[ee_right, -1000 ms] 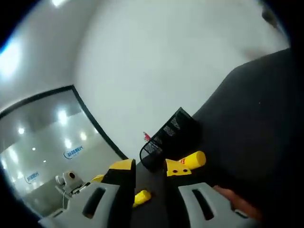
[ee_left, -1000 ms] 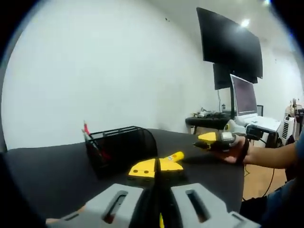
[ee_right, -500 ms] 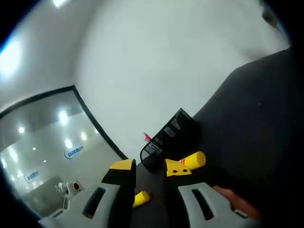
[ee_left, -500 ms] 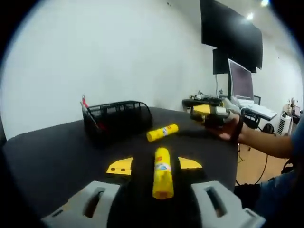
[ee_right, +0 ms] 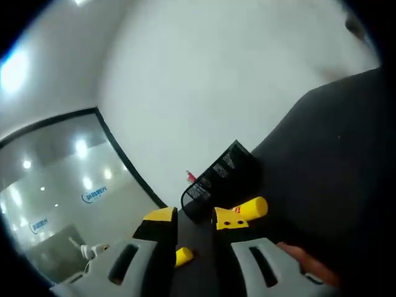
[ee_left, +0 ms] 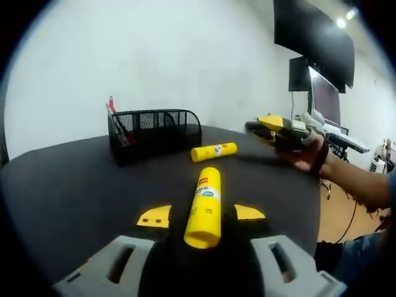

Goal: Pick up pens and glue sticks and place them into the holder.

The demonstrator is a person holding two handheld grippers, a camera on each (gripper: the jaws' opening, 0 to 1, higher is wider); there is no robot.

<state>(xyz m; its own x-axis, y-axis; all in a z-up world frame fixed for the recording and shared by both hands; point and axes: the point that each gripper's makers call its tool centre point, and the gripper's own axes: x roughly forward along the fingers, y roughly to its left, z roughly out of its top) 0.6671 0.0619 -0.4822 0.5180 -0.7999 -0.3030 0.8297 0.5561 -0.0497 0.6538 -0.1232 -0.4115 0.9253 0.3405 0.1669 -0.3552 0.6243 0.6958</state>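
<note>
Now we see our left gripper (ee_left: 201, 216) with fingers spread around a yellow glue stick (ee_left: 205, 206) lying on the black tabletop (ee_left: 68, 185), a second glue stick (ee_left: 213, 151) beside the mesh holder (ee_left: 153, 132), right gripper (ee_right: 193, 221) open.

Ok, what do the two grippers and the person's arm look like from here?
The left gripper and right gripper both have light grey slotted jaw bodies with yellow tips on black. The hand has a dark strap across it; a blue sleeve shows at the edge.

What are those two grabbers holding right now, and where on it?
Nothing: the left gripper is open around a yellow glue stick lying on the table; the right gripper is open, empty.
</note>
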